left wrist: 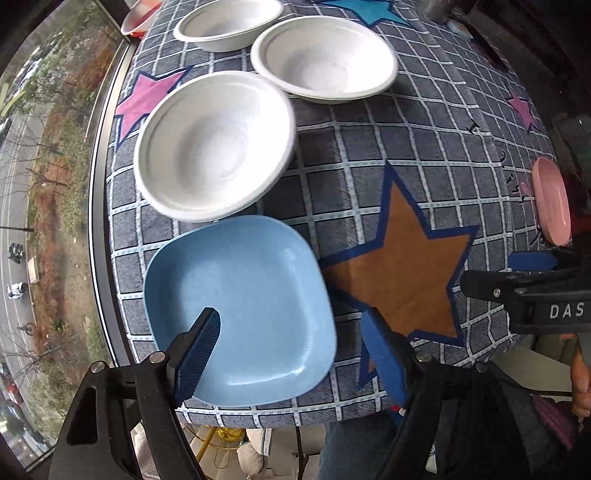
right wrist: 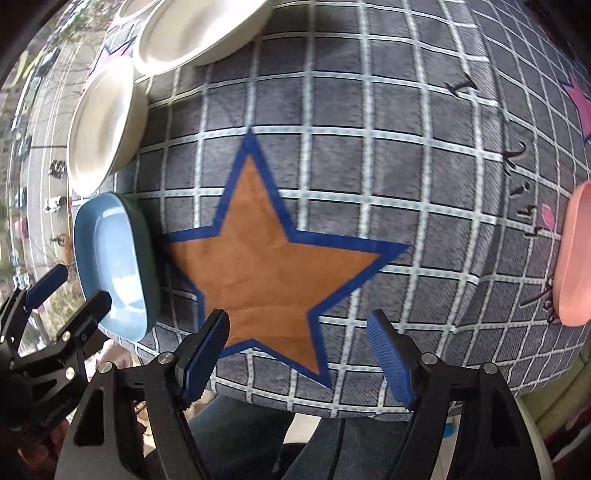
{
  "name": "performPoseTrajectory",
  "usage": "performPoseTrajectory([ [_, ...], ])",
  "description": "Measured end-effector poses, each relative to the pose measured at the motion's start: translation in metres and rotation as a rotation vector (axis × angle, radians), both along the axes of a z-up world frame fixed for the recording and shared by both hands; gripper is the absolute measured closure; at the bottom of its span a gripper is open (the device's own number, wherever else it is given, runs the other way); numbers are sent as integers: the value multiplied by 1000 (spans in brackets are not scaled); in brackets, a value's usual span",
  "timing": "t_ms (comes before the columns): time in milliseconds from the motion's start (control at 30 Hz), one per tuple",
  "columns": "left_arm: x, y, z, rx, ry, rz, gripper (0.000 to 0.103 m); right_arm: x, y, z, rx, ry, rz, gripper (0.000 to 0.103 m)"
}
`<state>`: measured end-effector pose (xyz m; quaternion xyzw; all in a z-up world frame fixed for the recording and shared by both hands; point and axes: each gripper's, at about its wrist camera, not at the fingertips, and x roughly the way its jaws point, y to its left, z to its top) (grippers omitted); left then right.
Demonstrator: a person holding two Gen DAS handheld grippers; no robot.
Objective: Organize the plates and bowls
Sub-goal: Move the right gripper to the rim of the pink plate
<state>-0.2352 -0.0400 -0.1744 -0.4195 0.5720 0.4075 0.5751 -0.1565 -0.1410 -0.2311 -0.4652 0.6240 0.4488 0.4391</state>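
A light blue square plate lies at the table's front left corner. My left gripper hangs open over it, one finger above the plate's inside and the other past its right rim, and neither pad presses on it. Three white bowls stand separately behind the plate. A pink plate lies at the right edge. My right gripper is open over the orange star with nothing between its fingers. The right wrist view also shows the blue plate, the pink plate and the left gripper.
A grey checked cloth with coloured stars covers the table. A window onto a street runs along the left edge. A red and white bowl sits at the far left corner. The person's jeans show below the front edge.
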Motion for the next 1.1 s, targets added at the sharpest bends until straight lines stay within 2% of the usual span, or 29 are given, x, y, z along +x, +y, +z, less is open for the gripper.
performPoseTrajectory([
  [33, 10, 1, -2, -2, -7, -25, 21, 8, -2, 3, 10, 7, -28, 8],
  [200, 66, 6, -8, -10, -30, -149, 21, 45, -13, 5, 45, 1, -170, 8],
  [267, 92, 8, -6, -10, -37, -196, 21, 117, -31, 25, 53, -9, -226, 8],
  [367, 127, 10, -9, -15, -48, -259, 21, 152, -45, 27, 61, -44, -299, 8],
  [667, 224, 20, -27, -90, -95, -326, 21, 251, -76, 27, 50, -131, -477, 8],
  [733, 240, 23, -32, -106, -108, -320, 21, 293, -76, 21, 52, -151, -490, 8],
  [767, 250, 25, -33, -111, -114, -317, 21, 301, -77, 22, 53, -169, -488, 8],
  [933, 289, 31, -44, -128, -128, -302, 21, 326, -68, 19, 67, -260, -431, 8],
  [1100, 316, 29, -57, -129, -127, -294, 21, 353, -52, 12, 63, -272, -364, 8],
])
